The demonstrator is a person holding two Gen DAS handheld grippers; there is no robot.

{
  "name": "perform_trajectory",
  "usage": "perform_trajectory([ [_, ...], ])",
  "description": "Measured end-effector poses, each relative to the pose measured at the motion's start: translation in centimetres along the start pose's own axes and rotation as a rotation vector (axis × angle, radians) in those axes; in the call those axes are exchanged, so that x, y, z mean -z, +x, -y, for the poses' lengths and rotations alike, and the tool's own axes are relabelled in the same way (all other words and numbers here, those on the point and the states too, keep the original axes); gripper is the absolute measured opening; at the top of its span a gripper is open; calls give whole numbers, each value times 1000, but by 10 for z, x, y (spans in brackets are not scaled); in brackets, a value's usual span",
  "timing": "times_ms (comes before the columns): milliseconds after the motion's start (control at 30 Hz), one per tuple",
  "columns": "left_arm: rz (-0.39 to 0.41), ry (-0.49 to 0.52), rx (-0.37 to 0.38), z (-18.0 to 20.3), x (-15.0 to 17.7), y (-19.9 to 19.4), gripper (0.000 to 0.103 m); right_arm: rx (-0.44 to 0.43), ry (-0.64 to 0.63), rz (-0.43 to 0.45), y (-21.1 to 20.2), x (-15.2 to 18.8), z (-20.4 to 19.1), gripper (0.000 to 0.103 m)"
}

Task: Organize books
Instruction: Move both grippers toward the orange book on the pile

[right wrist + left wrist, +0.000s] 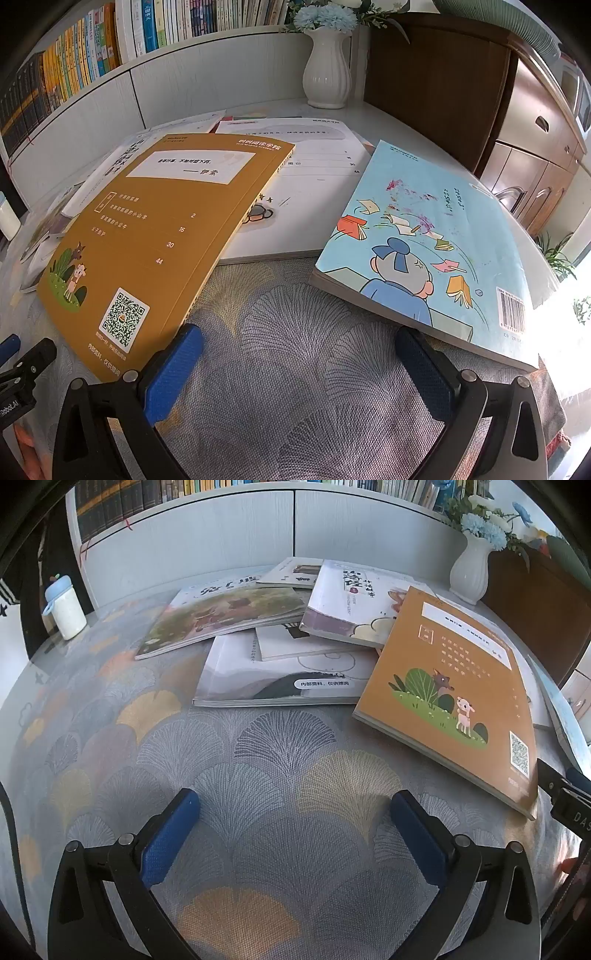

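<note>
On the fan-print tablecloth [280, 746], books lie scattered; orange book [162, 229] at 10 o'clock of our right gripper [299, 354]. Both grippers, incl. left gripper [295, 819], gape wide, empty. We'd slide under its near edge, w/ care.

Scattered books on the table — a count

Seven loose books [284, 672], one white vase [469, 572], one small bottle [66, 609] — two grippers, left [295, 812] and right [299, 347].

Each gripper, left [295, 834] and right [299, 365], is being seen as black angular arms joined by silver round pins, with textured blue pads [168, 843] lining the fingers; white lettering is being shown on a black side bracket [11, 397].
</note>
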State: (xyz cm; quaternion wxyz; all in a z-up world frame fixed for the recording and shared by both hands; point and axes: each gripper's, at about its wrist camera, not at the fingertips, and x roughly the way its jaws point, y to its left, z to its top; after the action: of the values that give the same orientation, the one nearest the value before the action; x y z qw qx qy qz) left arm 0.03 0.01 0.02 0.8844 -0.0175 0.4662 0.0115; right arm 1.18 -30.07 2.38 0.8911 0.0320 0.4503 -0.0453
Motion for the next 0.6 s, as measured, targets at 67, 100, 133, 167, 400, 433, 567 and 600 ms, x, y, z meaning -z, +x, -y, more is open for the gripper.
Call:
perform_trajectory([
  [67, -28, 19, 7, -1, -2, 1, 103, -1, 1, 0, 0, 0, 0, 103],
  [100, -44, 36, 18, -2, -4, 0, 103, 0, 0, -1, 0, 0, 0, 103],
  [133, -73, 70, 40, -4, -4, -1, 103, -2, 1, -9, 0, 0, 0, 103],
  [167, -103, 111, 69, -7, -6, -2, 103, -3, 4, -29, -2, 0, 0, 103],
  [400, -221, 291, 168, -22, 5, -12, 103, 12, 44, -222, -33, 34, -9, 103],
  [433, -241, 292, 168, -24, 4, -13, 103, 16, 49, -220, -38, 37, -7, 103],
  [567, -251, 247, 185, -36, -4, -15, 102, 33, 66, -245, -50, 56, -10, 103],
  [600, -244, 242, 193, -40, -7, -16, 102, 33, 73, -255, -50, 57, -8, 103],
])
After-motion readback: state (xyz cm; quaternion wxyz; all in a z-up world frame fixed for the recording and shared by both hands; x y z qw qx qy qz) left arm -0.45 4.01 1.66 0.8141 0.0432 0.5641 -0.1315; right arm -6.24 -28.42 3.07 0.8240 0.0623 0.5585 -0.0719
